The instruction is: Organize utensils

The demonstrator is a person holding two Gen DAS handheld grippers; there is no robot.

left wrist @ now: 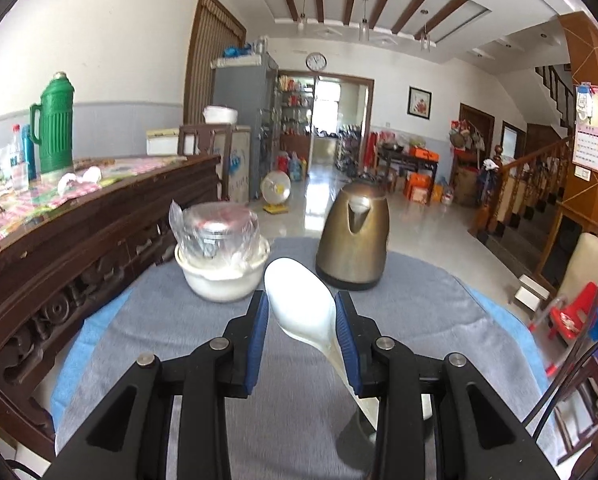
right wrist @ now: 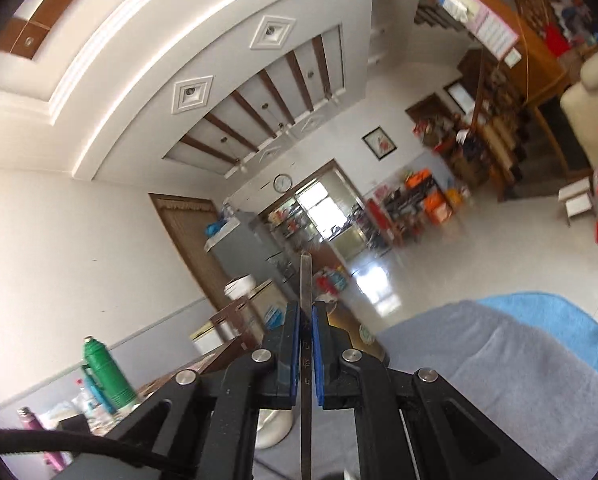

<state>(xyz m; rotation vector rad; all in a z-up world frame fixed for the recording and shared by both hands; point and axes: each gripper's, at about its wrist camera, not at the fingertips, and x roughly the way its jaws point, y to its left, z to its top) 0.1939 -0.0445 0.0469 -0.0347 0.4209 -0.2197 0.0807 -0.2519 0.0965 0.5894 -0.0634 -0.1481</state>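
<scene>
My left gripper (left wrist: 301, 300) is shut on a white ceramic spoon (left wrist: 299, 304). Its bowl points forward between the blue pads and its handle runs back under the right finger. The spoon hangs above the grey cloth (left wrist: 419, 312) and casts a shadow on it. In the right wrist view my right gripper (right wrist: 305, 314) is shut on a thin flat metal utensil (right wrist: 305, 276). That utensil's narrow strip sticks out forward past the pads, and its lower end with engraved marks runs down between the fingers. What kind of utensil it is stays hidden.
A white bowl (left wrist: 223, 276) holding a plastic-wrapped metal container stands ahead on the left, and a bronze kettle (left wrist: 355, 240) ahead on the right. A dark wooden sideboard (left wrist: 79, 232) with a green thermos (left wrist: 55, 124) runs along the left. Blue cloth (right wrist: 547, 308) edges the grey one.
</scene>
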